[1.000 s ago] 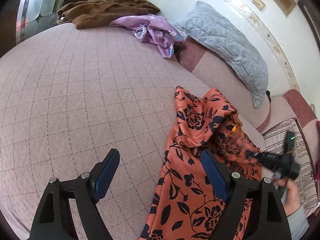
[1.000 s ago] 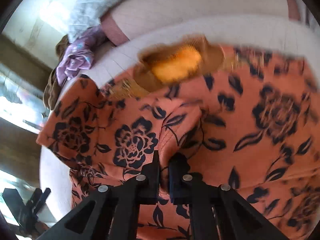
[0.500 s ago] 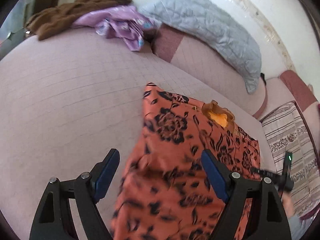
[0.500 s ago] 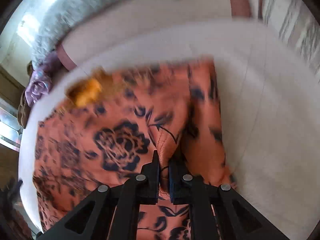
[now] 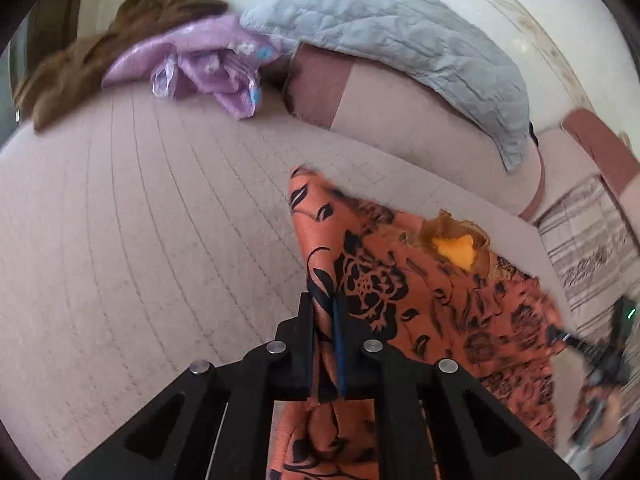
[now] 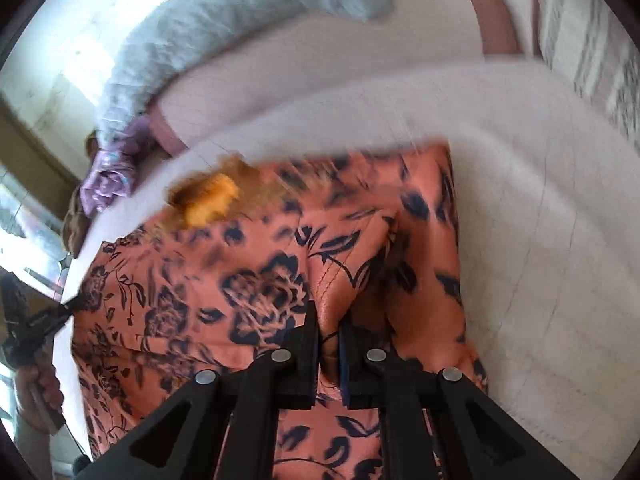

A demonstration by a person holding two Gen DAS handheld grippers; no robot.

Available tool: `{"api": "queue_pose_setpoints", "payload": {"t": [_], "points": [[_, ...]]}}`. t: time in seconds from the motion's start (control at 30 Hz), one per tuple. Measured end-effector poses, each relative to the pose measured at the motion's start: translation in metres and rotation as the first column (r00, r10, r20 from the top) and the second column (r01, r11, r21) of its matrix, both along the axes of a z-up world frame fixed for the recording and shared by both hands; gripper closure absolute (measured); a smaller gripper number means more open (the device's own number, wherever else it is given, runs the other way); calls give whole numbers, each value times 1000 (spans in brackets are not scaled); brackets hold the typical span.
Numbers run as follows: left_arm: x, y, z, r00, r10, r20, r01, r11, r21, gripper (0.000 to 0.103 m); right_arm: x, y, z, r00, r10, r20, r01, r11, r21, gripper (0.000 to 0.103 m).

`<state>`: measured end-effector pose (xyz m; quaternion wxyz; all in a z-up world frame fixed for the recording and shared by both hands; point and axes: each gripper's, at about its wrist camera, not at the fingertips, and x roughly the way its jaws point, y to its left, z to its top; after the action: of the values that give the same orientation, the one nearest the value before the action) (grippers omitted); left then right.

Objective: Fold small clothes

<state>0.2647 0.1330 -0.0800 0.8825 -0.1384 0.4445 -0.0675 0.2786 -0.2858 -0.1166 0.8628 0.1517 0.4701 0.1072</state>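
Garments on the pink quilted bed [image 5: 120, 240] number three. Going from left to right in the left wrist view, one brown garment [image 5: 92, 56] lies at the far edge of the bed, one purple garment [image 5: 204, 64] lies just beside it and touches it, and one orange floral garment [image 5: 404, 292] lies nearer, well apart from the other two. One grey quilted pillow [image 5: 400, 44] leans on the wall behind the bed, to the right of the purple garment. One striped cushion [image 5: 592, 248] is at the right of the bed, beyond the orange floral garment.

Two grippers are in view. The left gripper [image 5: 325, 312] has its jaws pressed together on a raised fold at the left edge of the orange floral garment, and the cloth comes up between its pads. The right gripper [image 6: 328, 332] is also clamped onto this garment, on a ridge of cloth near its right side, with only a thin strip of fabric between the jaws. Between the two grippers the garment is spread over the bed, and its yellow neck opening [image 5: 456, 248] points toward the pillow. The far part of the garment is blurred in the right wrist view.
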Motion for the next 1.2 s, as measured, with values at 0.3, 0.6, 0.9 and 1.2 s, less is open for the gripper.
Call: {"api": "queue_pose_setpoints", "payload": {"t": [0.3, 0.6, 0.9, 1.2], "points": [[6, 0, -55, 993, 7, -120, -3, 1000, 29, 89, -3, -15, -29, 998, -11, -60, 12, 1000, 10, 73], [8, 5, -48, 991, 30, -129, -24, 999, 41, 81, -18, -20, 30, 995, -22, 99, 4, 985, 171, 55], [-20, -1, -30, 996, 75, -53, -72, 996, 55, 34, -2, -10, -4, 1000, -3, 0, 3, 981, 192, 28], [-46, 7, -7, 992, 107, -64, -104, 994, 39, 41, 8, 2, -4, 1000, -2, -15, 5, 983, 185, 17]]}}
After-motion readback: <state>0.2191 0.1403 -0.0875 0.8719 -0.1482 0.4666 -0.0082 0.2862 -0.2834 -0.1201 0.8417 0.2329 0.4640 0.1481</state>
